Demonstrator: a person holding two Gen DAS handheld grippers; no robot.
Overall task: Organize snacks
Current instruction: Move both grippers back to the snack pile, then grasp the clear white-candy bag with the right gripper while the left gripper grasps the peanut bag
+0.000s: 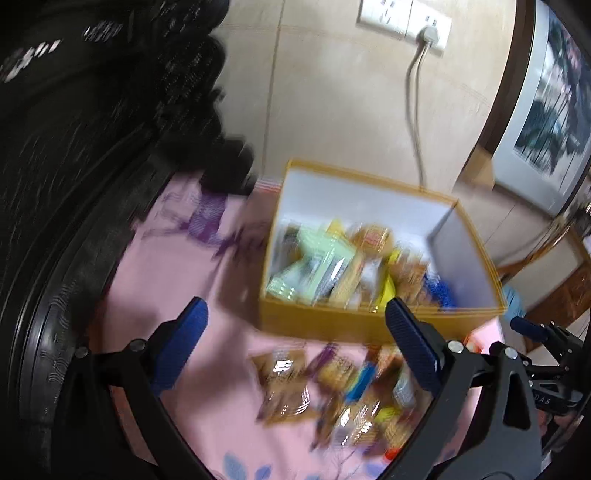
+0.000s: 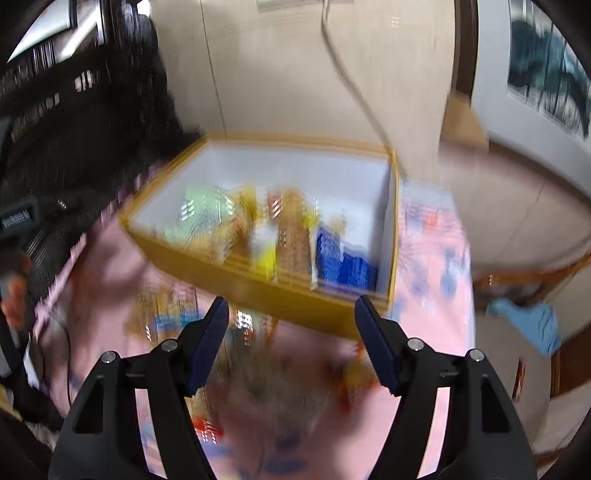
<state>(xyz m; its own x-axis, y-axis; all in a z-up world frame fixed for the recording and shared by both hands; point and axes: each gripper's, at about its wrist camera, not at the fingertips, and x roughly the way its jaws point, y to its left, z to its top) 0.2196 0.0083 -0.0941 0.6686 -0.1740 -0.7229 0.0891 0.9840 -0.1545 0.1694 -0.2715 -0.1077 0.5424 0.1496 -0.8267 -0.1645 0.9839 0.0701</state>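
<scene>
both views are smeared with motion blur, so i can only read the bigger shapes. my left gripper (image 1: 295, 328) has its blue-padded jaws spread wide with nothing between them, hanging over the pink cloth (image 1: 177, 280) just in front of the yellow box (image 1: 325, 325). my right gripper (image 2: 291, 332) is spread apart too and carries nothing, poised near the front wall of the same box (image 2: 258, 291). inside the box, snack packets (image 1: 332, 258) stand packed together: a pale green one at the left, orange and yellow ones in the middle, a blue one (image 2: 343, 262) at the right end. more loose snacks (image 1: 332, 384) lie scattered on the cloth in front of the box, under and between the jaws; i cannot tell the single packets apart. behind the box a white cable (image 1: 415, 110) runs up the beige wall to a socket (image 1: 406, 18).
</scene>
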